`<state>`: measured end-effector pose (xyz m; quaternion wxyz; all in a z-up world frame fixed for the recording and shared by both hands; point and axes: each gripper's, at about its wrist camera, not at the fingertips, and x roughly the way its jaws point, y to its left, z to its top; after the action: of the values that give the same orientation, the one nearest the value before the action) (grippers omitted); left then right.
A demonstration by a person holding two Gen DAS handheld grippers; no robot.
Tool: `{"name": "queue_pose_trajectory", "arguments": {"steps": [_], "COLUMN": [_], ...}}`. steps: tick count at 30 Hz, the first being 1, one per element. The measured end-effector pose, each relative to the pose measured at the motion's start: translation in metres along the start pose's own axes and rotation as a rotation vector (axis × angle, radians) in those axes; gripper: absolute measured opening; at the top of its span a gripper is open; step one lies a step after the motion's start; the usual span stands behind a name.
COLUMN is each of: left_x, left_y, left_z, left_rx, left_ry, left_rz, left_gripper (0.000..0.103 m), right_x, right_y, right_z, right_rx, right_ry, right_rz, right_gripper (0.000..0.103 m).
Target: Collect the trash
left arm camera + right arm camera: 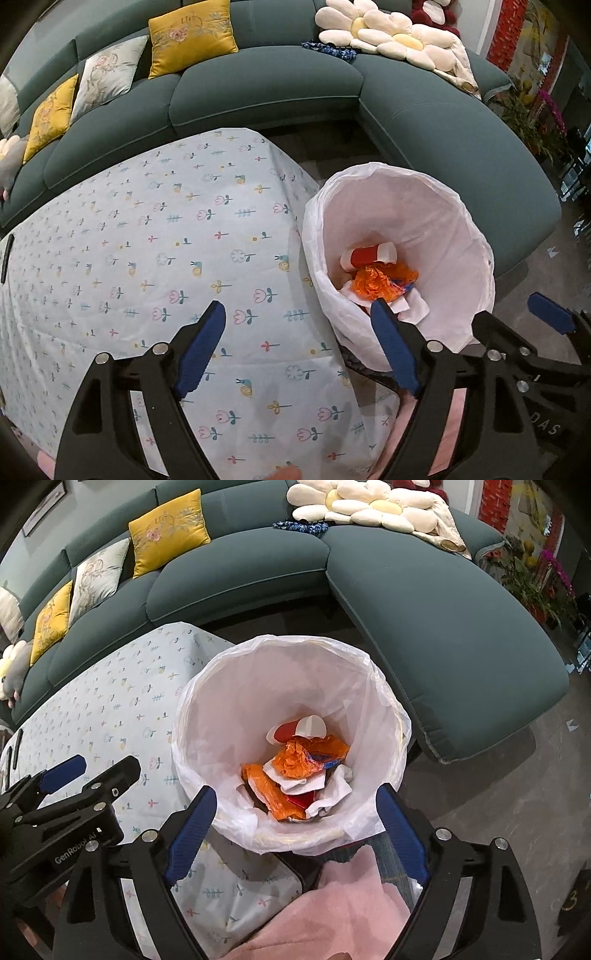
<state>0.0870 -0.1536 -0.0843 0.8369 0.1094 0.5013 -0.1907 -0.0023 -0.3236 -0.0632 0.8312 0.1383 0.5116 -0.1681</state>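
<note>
Right wrist view: right gripper (pixel 295 834) hung wide open and empty over the lined bin (pixel 207 716); trash (pixel 295 768) lay inside. Left gripper (pixel 299 347) likewise spread, empty. Advisable: clear rim before withdrawing.

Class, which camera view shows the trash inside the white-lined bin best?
The right wrist view: it looks almost straight down into the bin, showing the red-and-white paper cup, orange wrappers and white tissues. The left wrist view sees the bin from the side, and a tong finger covers part of the pile.
</note>
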Motion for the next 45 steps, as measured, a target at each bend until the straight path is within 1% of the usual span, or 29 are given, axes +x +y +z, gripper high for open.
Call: {"name": "queue_pose_trajectory", "arguments": {"steps": [3,13,29,45], "left_x": [0.000,0.004,0.010,0.010], "left_y": [-0.001,-0.010,-0.006,-0.007], "left_z": [-0.002,-0.008,-0.008,-0.008], "left_rx": [-0.002,0.025,-0.011,-0.004], "left_ry": [-0.003,0.002,0.018,0.020], "left_rz": [0.009,0.026,0.033,0.045], "left_gripper": [0.078,0.078,0.078,0.078], "right_x": [-0.001,-0.001,0.004,0.004], "right_y": [0.000,-0.004,0.000,0.000], "right_z": [-0.002,-0.003,0.000,0.001], "right_rx": [-0.013,-0.015,-0.027,-0.028], "right_ry": [-0.007,-0.008,-0.005,-0.005], "right_rz": [-0.015,-0.011,-0.012,-0.017], "right_gripper": [0.085,0.085,0.085,0.085]}}
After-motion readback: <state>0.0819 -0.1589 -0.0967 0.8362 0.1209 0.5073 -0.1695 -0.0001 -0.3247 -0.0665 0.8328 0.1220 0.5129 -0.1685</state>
